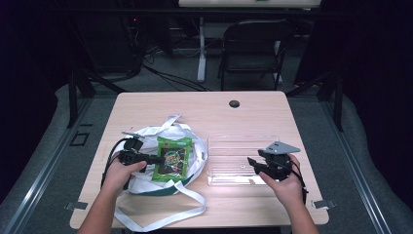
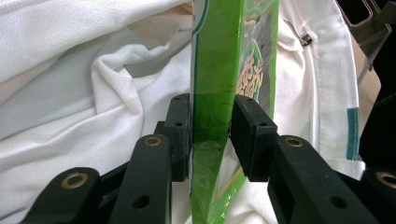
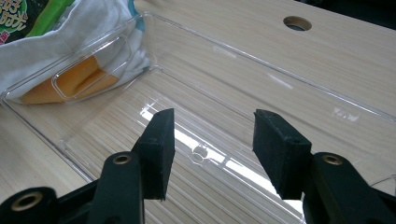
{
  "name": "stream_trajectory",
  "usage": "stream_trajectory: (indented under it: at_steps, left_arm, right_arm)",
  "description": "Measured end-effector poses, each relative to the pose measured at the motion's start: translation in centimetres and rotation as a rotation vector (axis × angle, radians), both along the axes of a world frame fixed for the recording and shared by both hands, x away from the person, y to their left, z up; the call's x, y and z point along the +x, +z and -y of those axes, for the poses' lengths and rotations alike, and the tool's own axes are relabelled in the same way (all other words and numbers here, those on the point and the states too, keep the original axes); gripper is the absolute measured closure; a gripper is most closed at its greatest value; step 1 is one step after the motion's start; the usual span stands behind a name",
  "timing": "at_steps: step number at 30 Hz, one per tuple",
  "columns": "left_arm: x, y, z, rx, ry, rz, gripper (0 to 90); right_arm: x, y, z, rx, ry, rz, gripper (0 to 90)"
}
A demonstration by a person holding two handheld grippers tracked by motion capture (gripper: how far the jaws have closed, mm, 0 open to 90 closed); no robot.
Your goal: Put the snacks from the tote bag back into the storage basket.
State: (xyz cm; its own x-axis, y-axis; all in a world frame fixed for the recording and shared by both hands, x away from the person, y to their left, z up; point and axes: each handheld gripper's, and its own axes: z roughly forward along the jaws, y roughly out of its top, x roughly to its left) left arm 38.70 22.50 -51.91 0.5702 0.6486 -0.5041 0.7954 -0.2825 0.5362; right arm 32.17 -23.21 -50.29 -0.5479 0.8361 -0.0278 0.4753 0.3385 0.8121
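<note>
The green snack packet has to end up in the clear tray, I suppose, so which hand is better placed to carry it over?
Left. The left tongs are already clamped on the green snack packet above the white bag. The right tongs hang open and empty over the clear tray.

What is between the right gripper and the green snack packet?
In the high view, the clear plastic tray and a fold of the white cloth bag separate the right gripper from the green snack packet.
</note>
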Motion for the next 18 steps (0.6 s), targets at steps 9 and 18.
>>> stream_trajectory:
  at_steps: [9,18]
  left_arm:
    - [-0.04,0.22,-0.46,0.004,-0.021,-0.007,72.5]
    - [-0.02,0.27,-0.71,-0.005,-0.024,-0.007,73.3]
  right_arm:
    - [0.0,0.05,0.08,-0.001,0.0,-0.001,48.9]
    - [0.01,0.04,0.09,0.0,0.0,0.001,48.9]
